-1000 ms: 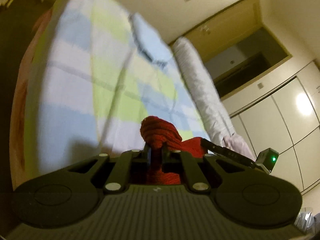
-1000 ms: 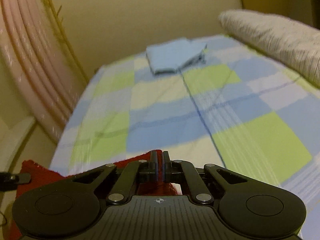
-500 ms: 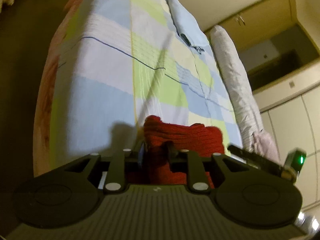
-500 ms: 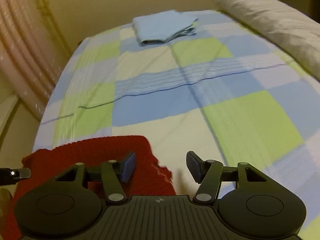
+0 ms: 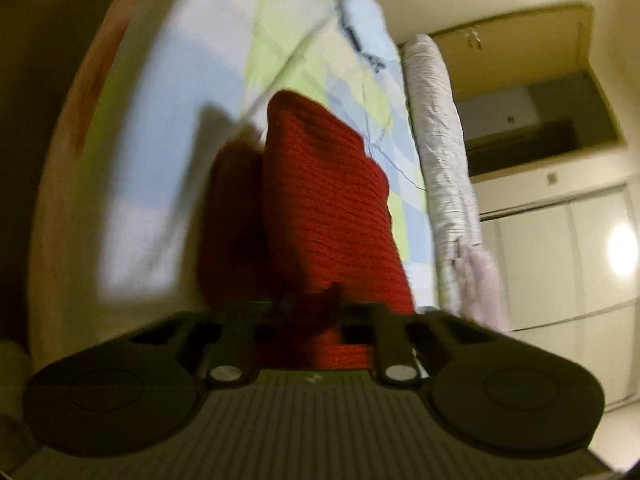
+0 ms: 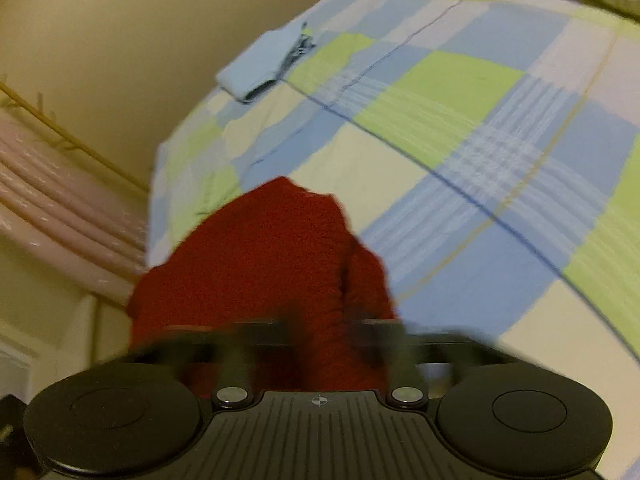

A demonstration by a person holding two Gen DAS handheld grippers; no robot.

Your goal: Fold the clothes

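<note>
A red knit garment [image 5: 324, 200] lies bunched on the checked bed sheet [image 5: 160, 128]. My left gripper [image 5: 310, 306] is shut on the near edge of the red garment, which stretches away over the bed. In the right wrist view the red garment [image 6: 260, 272] fills the space in front of my right gripper [image 6: 320, 340]. Its fingers are motion-blurred; the jaws stand apart with red cloth between them. A folded light blue garment [image 6: 264, 64] lies at the far end of the bed, and shows in the left wrist view [image 5: 360, 12].
A long rolled white duvet [image 5: 440, 152] lies along the far side of the bed. Wardrobe doors [image 5: 560, 264] and a wooden cabinet [image 5: 520, 64] stand beyond it. Pink curtains [image 6: 60, 200] hang left of the bed. The bed edge [image 5: 72, 160] drops to dark floor.
My right gripper opened a second ago, and has since moved left over the red garment. My left gripper stayed shut on the garment, which now extends farther out in front of it.
</note>
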